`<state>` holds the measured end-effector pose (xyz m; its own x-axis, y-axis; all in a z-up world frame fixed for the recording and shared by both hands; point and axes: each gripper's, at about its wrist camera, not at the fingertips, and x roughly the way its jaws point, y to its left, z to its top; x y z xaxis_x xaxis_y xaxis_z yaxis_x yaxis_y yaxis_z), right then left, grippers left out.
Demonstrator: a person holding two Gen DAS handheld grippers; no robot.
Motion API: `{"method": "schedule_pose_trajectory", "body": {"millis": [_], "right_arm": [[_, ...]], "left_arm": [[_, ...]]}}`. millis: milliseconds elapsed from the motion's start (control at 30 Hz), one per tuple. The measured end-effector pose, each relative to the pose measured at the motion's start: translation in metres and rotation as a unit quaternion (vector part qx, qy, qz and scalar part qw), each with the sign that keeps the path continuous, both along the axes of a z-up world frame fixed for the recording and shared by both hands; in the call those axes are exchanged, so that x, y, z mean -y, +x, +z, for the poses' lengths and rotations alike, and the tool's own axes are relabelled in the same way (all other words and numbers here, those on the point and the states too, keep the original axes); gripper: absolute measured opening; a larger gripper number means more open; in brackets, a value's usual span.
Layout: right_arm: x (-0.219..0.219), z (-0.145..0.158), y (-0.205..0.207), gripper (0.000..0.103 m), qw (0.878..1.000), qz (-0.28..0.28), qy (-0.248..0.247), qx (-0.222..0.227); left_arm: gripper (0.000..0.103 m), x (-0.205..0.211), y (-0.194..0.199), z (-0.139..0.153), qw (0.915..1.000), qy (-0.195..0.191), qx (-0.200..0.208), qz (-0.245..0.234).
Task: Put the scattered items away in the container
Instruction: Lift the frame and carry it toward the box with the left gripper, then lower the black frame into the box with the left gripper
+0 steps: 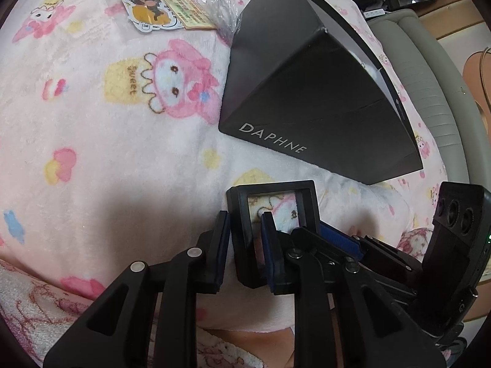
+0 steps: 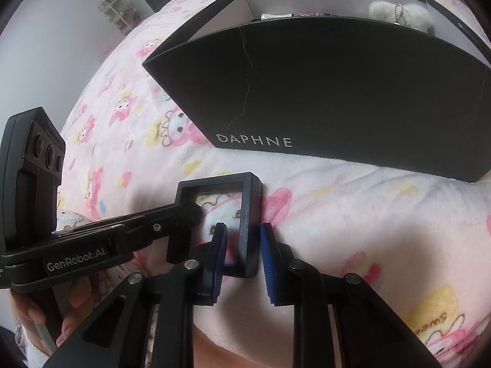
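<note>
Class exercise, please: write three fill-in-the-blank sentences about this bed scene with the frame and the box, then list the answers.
1. Both grippers straddle sides of the small black ____.
2. The word printed on the black box is ____.
3. The sticker pack lies on the blanket, ____ the box.

Answers: frame; DAPHNE; outside

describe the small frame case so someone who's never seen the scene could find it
Start at the big black DAPHNE box on the pink cartoon blanket. In front of its printed side lies a small black square frame with a clear window showing the blanket through it. Both grippers straddle its sides.
</note>
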<state>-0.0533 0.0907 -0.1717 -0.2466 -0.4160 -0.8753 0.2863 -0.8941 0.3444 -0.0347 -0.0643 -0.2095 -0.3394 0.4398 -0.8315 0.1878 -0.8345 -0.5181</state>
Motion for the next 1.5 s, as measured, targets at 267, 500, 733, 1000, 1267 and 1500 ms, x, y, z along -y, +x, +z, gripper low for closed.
{"method": "schedule_pose_trajectory", "body": {"millis": [267,500,733,1000,1267,1500], "right_arm": [[-0.006,0.029,0.010,0.018,0.999,0.005,0.010,-0.046],[-0.033,0.095,0.012,0.018,0.994,0.028,-0.007,-0.106],[-0.059,0.136,-0.026,0.018,0.989,0.004,-0.025,-0.148],[-0.076,0.129,-0.090,0.018,0.990,-0.014,-0.027,-0.141],[-0.087,0.100,-0.129,0.019,0.992,-0.014,0.006,-0.122],[-0.092,0.077,-0.138,0.020,0.994,-0.016,0.021,-0.102]], "left_arm": [[0.018,-0.011,0.013,0.029,0.9991,0.006,-0.038,-0.018],[0.018,-0.032,0.004,0.104,0.9946,-0.012,-0.101,-0.018],[0.018,-0.055,-0.047,0.149,0.9883,-0.035,-0.147,-0.021],[0.018,-0.076,-0.111,0.145,0.9889,-0.056,-0.137,-0.018],[0.018,-0.095,-0.146,0.101,0.9944,-0.058,-0.082,-0.031],[0.018,-0.102,-0.161,0.073,0.9965,-0.058,-0.047,-0.036]]}}
